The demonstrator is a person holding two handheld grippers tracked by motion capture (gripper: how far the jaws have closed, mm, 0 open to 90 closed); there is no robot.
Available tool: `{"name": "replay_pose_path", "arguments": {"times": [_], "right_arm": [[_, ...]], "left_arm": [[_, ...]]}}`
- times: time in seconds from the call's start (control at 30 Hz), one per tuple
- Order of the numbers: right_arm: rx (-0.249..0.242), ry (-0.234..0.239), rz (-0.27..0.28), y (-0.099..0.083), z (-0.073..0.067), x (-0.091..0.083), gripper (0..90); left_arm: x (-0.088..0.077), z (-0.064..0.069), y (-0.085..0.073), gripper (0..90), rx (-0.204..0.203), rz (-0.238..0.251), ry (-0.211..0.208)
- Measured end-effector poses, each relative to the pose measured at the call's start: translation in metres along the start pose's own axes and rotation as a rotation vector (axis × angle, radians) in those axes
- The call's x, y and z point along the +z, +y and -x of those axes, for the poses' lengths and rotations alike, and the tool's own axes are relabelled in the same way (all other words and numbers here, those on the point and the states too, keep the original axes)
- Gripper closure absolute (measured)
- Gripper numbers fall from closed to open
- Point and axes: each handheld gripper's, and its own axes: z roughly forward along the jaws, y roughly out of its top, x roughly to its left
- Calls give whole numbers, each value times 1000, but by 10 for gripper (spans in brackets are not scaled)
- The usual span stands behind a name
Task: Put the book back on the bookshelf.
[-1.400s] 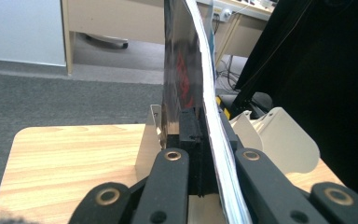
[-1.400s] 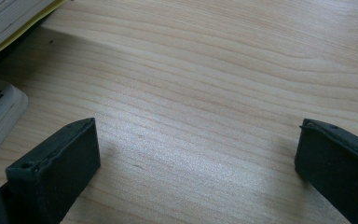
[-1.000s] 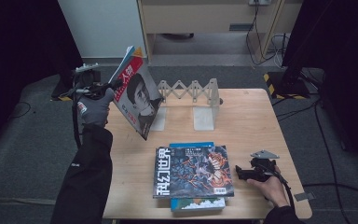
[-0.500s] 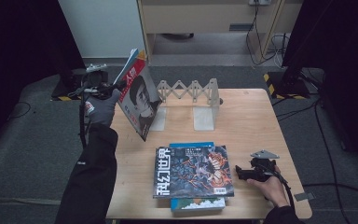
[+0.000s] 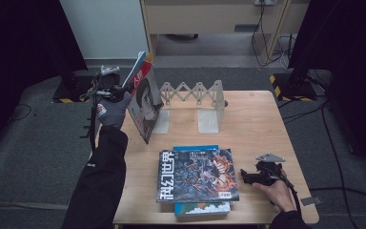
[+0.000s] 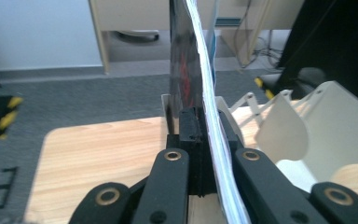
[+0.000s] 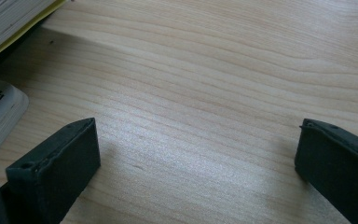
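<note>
The thin magazine with a red-and-black portrait cover (image 5: 143,102) that my left tool (image 6: 204,154) clamps has swung upright and nearer the white folding book rack (image 5: 195,102)'s end slot; my right tool (image 7: 191,163) rests open on the tabletop (image 5: 257,124).

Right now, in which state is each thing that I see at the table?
Red-and-black portrait magazine: lifted, tilted, clamped.
Left tongs: shut on the magazine.
Right tongs: open, resting on the wooden table.
White folding book rack: stretched out, empty.
Stack of magazines: lying flat.
</note>
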Motion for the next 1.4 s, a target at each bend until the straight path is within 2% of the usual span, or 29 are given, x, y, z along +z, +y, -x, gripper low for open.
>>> {"name": "replay_pose_path", "arguments": {"times": [0.4, 0.57, 0.67, 0.73, 0.9, 1.13, 1.4], "right_arm": [[0, -1, 1, 0, 0, 0, 3], [1, -1, 1, 0, 0, 0, 4], [1, -1, 2, 0, 0, 0, 3], [1, -1, 1, 0, 0, 0, 4], [1, -1, 2, 0, 0, 0, 4], [2, -2, 4, 0, 0, 0, 3], [2, -2, 5, 0, 0, 0, 3]], "left_arm": [[15, 9, -4, 864, 27, -22, 25], [21, 14, -5, 864, 61, -28, 72], [22, 15, -6, 863, 62, -27, 92], [22, 16, -6, 863, 61, -24, 96], [24, 20, -8, 863, 90, -23, 123], [29, 19, -21, 863, 77, -8, 146], [27, 14, -22, 863, 67, 6, 155]]}}
